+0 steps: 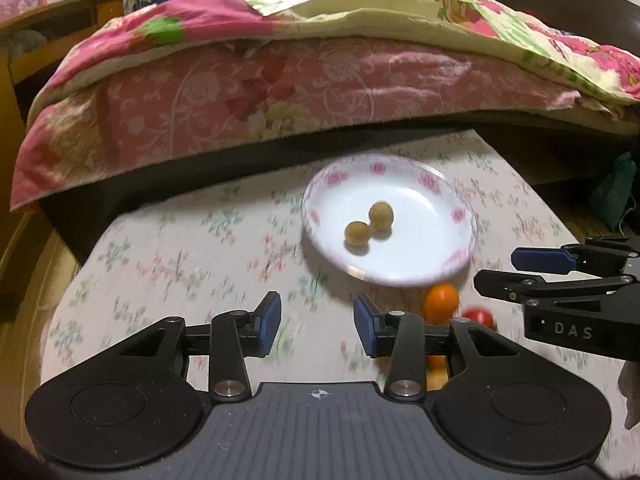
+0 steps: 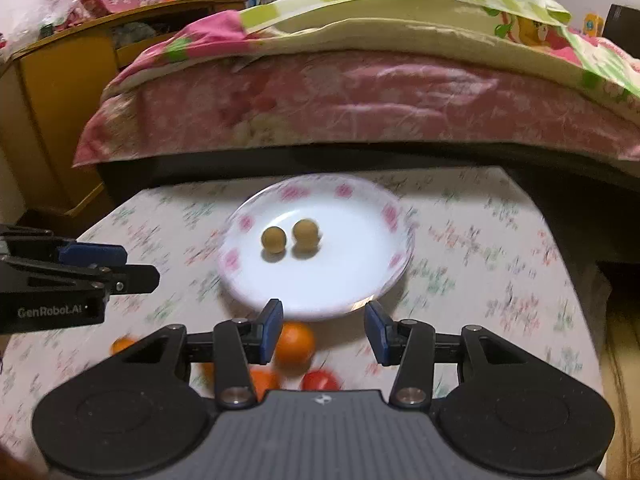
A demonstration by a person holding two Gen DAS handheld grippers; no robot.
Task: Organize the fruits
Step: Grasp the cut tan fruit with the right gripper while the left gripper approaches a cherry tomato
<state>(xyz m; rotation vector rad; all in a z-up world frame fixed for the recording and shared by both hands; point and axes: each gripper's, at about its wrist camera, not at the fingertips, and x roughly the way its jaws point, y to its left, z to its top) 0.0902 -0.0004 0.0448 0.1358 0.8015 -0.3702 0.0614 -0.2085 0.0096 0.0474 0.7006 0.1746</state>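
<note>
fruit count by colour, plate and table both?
Tan-brown, on the plate: 2
Orange, on the tablecloth: 4 visible, partly hidden by the right gripper
Red: 1
Total: 7

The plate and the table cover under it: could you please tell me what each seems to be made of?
The plate looks like glossy white melamine or glazed ceramic, with printed pink flowers on the rim; soft highlights show on its surface, but the blur leaves the material open. The table cover looks like matte printed cloth or vinyl with a small flower pattern; no shine shows.
</note>
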